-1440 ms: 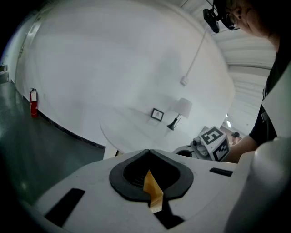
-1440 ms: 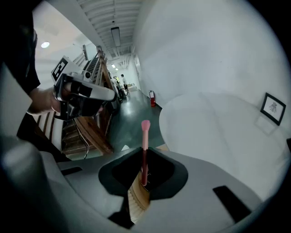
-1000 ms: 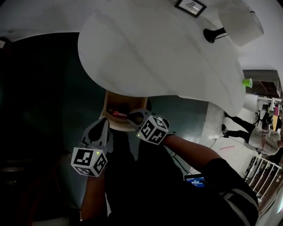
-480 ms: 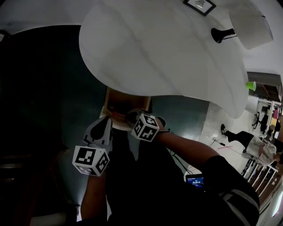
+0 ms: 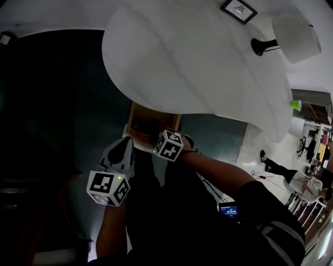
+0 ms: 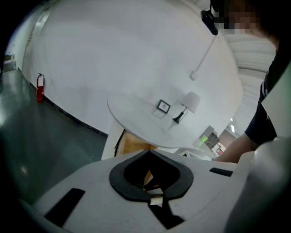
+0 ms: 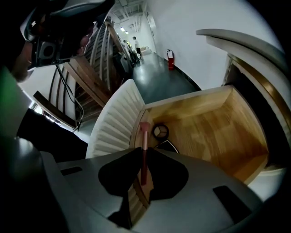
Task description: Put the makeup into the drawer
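Observation:
The wooden drawer [image 7: 213, 132] stands pulled out under the white table [image 5: 197, 62]; its ribbed white front [image 7: 116, 123] is nearest me. My right gripper [image 7: 143, 169] points steeply down over the drawer's near edge, shut on a slim pink makeup tube [image 7: 144, 150]. A round compact [image 7: 160, 131] and a dark flat item [image 7: 168, 146] lie inside, below the tube's tip. In the head view only the right gripper's marker cube [image 5: 169, 145] shows, at the drawer [image 5: 148, 122]. My left gripper [image 5: 122, 150] hangs lower left of the drawer, jaws together, nothing in them.
A lamp [image 5: 265, 44] and a small picture frame [image 5: 239, 9] stand on the table's far side. A green cup [image 5: 295, 105] sits on a shelf at right, with a person [image 5: 291, 176] below it. Wooden chairs [image 7: 86, 77] stand behind the drawer front.
My right gripper has sunk towards the open drawer with the tube still in it, tilting steeper. The left gripper has stayed where it was.

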A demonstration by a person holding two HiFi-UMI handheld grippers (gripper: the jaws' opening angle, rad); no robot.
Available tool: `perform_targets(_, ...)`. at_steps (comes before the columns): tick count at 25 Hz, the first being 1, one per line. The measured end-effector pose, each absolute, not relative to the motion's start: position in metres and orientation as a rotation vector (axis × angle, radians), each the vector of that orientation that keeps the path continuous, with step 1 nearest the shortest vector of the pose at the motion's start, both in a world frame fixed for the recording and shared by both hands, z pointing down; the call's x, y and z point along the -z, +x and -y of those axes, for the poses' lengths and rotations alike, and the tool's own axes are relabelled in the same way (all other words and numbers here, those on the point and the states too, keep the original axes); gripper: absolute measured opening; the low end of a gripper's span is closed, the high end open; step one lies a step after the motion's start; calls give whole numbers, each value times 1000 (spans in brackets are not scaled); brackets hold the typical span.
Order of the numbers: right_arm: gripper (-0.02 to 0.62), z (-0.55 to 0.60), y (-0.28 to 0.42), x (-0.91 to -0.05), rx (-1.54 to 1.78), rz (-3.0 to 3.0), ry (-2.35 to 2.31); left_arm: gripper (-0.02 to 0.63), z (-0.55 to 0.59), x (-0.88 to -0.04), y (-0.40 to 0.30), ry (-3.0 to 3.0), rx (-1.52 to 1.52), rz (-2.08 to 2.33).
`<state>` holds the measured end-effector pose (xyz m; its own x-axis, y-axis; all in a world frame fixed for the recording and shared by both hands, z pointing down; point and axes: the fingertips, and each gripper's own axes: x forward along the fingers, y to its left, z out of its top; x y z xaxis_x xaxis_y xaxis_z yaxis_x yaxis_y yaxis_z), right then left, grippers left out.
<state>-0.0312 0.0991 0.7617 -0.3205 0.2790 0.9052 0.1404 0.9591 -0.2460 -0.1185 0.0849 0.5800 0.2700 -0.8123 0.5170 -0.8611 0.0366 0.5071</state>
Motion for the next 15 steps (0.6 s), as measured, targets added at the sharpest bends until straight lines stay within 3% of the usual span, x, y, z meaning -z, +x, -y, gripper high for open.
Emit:
perform_targets(8, 49, -90, -27, -762, -199, 1871, -205, 11, -99, -546, -131, 1733, -37, 1607)
perform_targets(15, 97, -91, -10, -718, -176, 1908, -202, 11, -107, -518, -128, 1741, -8, 1653)
